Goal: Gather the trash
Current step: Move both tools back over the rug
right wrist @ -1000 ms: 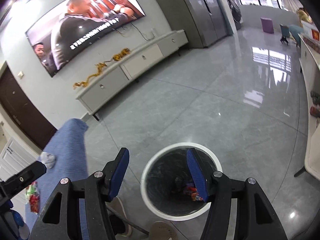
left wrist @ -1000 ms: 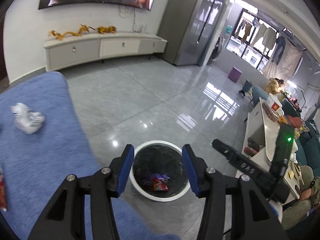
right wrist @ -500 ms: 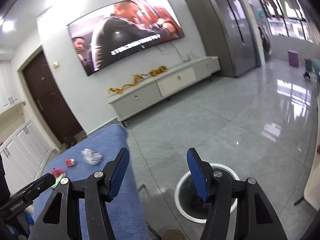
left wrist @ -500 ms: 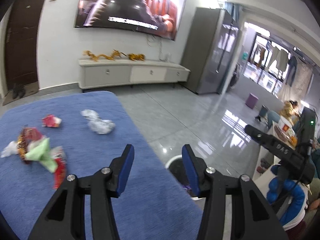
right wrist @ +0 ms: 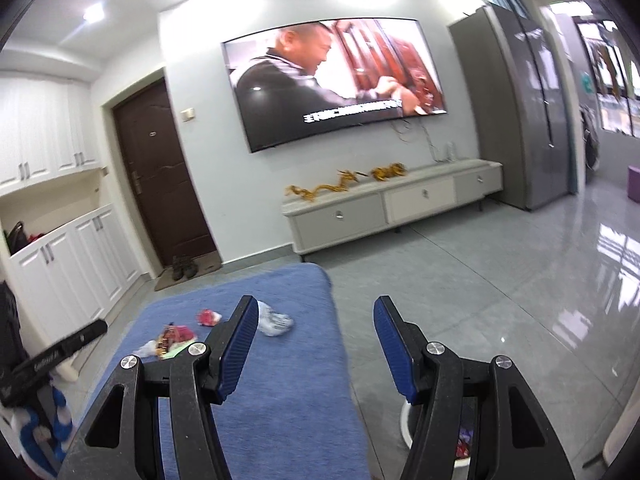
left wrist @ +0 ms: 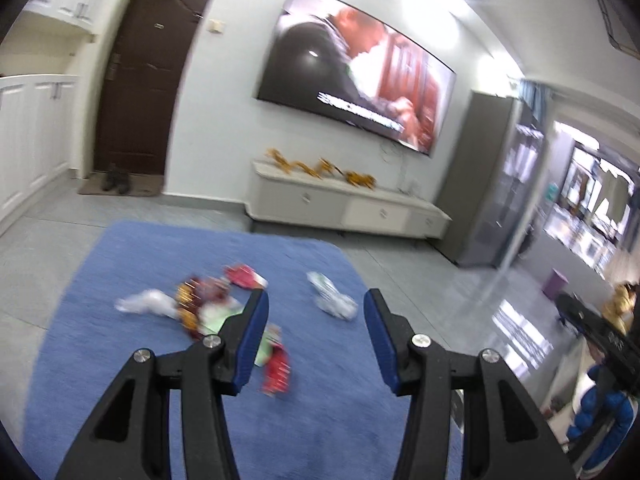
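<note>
Both grippers empty. Our left gripper [left wrist: 315,320] has its jaws parted about halfway, nothing between the pads; same for our right gripper [right wrist: 314,330].

Trash sits on the blue cloth surface [left wrist: 120,360]. In the left wrist view: white crumpled wrapper [left wrist: 332,300] at 12 o'clock just past the jaw gap, red-and-gold wrapper cluster [left wrist: 200,304] at 10 o'clock beside the left finger, red wrapper [left wrist: 276,372] partly hidden behind that finger, small red piece [left wrist: 244,274] at 11 further back. White bin [right wrist: 408,424] is on the floor at the right edge of the cloth, mostly hidden behind our right gripper's fingers; some trash already inside.

Risks as we see them:
- Left view is motion-blurred, so piece outlines are unreliable; we could close on air or cloth.
- Cluster pieces touch or overlap; grabbing one likely drags others or drops them off the edge.
- Thin wrappers lie flat on soft cloth; pads may pinch fabric along with them.
- Half-open jaws may be narrow for the crumpled white piece.
- Bin out of sight during carry; easy to miss the rim.
</note>
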A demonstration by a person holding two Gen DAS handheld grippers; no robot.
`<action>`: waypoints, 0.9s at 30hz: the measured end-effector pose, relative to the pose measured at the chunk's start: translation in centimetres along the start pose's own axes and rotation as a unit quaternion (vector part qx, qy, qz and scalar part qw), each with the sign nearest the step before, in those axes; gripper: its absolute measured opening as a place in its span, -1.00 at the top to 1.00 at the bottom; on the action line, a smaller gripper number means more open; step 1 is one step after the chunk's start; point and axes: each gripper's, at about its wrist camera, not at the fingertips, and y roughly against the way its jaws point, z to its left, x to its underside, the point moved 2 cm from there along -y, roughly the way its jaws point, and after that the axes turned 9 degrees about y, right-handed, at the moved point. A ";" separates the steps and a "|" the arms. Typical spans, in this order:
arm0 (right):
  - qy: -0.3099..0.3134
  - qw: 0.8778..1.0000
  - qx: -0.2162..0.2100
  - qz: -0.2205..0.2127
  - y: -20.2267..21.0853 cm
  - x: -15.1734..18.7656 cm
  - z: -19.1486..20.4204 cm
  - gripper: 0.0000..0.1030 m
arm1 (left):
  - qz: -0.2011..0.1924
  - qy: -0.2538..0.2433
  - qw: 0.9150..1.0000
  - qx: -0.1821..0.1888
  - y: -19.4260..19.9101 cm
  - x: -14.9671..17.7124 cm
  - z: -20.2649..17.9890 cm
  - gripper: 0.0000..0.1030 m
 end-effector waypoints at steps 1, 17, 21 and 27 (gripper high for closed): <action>0.004 1.000 -0.006 -0.001 -0.2 -0.2 0.4 -0.12 | -0.010 0.004 1.000 -0.007 0.3 -0.7 0.7 0.07; 0.038 0.998 -0.059 -0.005 -4.9 -2.4 3.6 -0.12 | -0.151 -0.008 0.971 -0.183 6.6 -13.8 11.4 0.07; 0.035 0.997 -0.063 0.007 -6.7 -2.2 3.6 -0.12 | -0.172 -0.027 0.960 -0.221 8.4 -16.7 12.7 0.07; 0.025 0.997 -0.070 0.025 -8.9 -1.7 3.5 -0.12 | -0.160 -0.030 0.957 -0.239 7.8 -17.8 14.7 0.07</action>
